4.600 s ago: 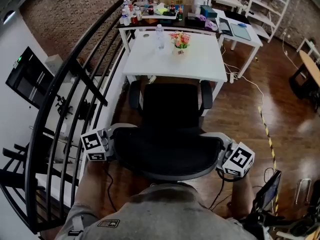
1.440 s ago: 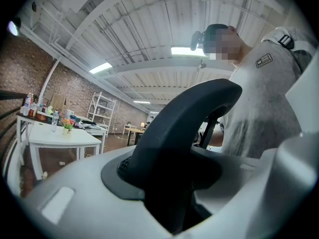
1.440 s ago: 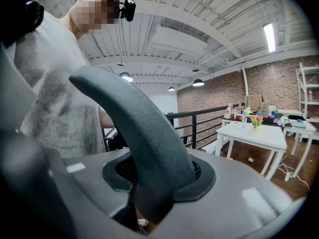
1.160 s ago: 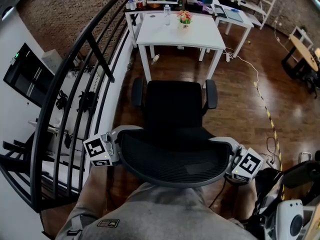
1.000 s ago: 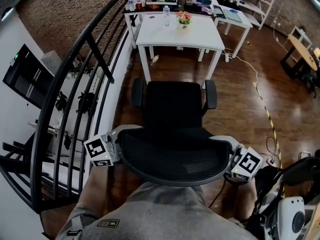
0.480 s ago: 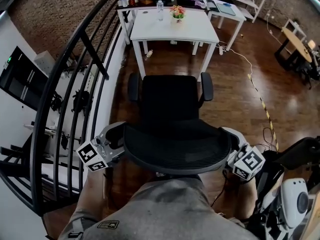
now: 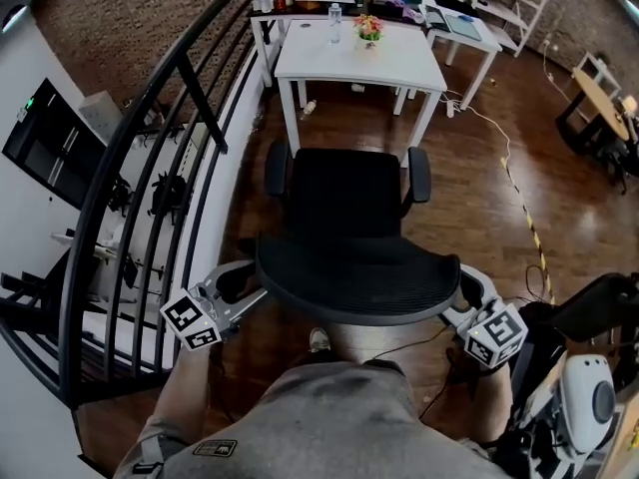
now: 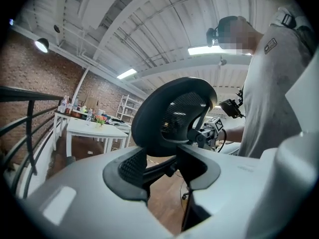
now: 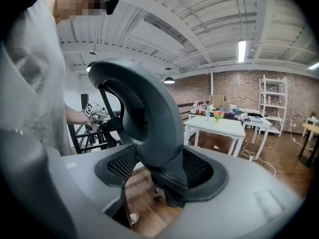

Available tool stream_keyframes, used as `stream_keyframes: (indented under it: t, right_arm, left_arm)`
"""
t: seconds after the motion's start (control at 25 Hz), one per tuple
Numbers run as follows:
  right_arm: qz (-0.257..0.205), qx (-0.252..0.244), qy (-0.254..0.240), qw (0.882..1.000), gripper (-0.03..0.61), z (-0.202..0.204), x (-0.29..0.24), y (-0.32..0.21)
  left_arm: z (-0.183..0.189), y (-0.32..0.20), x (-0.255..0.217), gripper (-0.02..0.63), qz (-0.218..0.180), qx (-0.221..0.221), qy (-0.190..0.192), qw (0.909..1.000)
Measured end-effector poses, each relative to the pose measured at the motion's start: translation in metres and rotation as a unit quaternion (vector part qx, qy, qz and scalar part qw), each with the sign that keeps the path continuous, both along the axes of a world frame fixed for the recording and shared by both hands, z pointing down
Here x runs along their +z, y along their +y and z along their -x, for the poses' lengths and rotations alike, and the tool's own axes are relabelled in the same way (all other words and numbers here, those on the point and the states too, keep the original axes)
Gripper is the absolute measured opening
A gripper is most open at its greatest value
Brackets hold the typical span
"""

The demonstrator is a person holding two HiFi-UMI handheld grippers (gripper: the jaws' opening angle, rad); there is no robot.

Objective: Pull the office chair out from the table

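Note:
The black mesh office chair (image 7: 347, 203) stands on the wood floor, out from under the white table (image 7: 349, 68). Its curved backrest rim (image 7: 349, 285) is right in front of me. My left gripper (image 7: 245, 285) sits just off the rim's left end. Its jaws have just been closing, and in the left gripper view the backrest (image 8: 172, 113) rises beyond the left gripper (image 8: 162, 166) with no pad pressing on it. My right gripper (image 7: 461, 292) is at the rim's right end. Its jaws have just been opening, and the rim (image 9: 149, 128) stands loosely between them.
A black stair railing (image 7: 150, 168) runs along the left, close to the chair. The table carries a flower pot (image 7: 369, 28) and a bottle (image 7: 334, 23). Another white desk (image 7: 464, 33) stands behind it. A striped line (image 7: 524, 218) crosses the floor at right. Equipment (image 7: 584, 407) sits at lower right.
The chair has rolled back from the table toward me. Over the last second both grippers sank and loosened off the backrest rim, and the left one moved outward, off the rim's end.

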State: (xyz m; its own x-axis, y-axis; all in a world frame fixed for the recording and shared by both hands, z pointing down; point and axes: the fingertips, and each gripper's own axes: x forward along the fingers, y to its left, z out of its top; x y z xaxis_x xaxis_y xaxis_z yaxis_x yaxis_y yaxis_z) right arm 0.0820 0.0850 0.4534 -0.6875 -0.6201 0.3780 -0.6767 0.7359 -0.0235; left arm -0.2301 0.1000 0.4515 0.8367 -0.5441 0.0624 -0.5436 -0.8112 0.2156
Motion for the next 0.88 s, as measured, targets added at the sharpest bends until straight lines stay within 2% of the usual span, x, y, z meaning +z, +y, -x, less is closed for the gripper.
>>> stream_keyframes:
  t: [0.12, 0.24, 0.4, 0.44, 0.72, 0.88]
  right_arm:
    - [0.001, -0.006, -0.002, 1.000, 0.268, 0.000, 0.007, 0.010]
    - [-0.003, -0.026, -0.012, 1.000, 0.229, 0.005, 0.012, 0.027]
    - [-0.008, -0.065, -0.033, 0.997, 0.037, 0.014, 0.010, 0.063]
    - [-0.006, -0.077, -0.037, 0.996, 0.013, 0.015, 0.011, 0.075]
    - [0.009, -0.146, -0.067, 0.987, 0.007, 0.014, 0.028, 0.149]
    - [0.017, -0.179, -0.079, 0.981, 0.007, 0.014, 0.033, 0.192]
  left_arm:
    - [-0.017, 0.021, 0.004, 0.080, 0.005, 0.008, 0.008, 0.9999]
    - [-0.045, 0.043, 0.006, 0.000, 0.003, 0.025, 0.013, 0.9996]
    - [-0.089, 0.074, 0.003, 0.000, 0.004, 0.042, 0.018, 0.9990]
    - [-0.100, 0.084, 0.003, 0.000, 0.005, 0.047, 0.018, 0.9987]
    - [-0.170, 0.157, 0.016, 0.000, 0.017, 0.068, 0.016, 0.9974]
    - [-0.194, 0.201, 0.022, 0.000, 0.029, 0.067, 0.015, 0.9972]
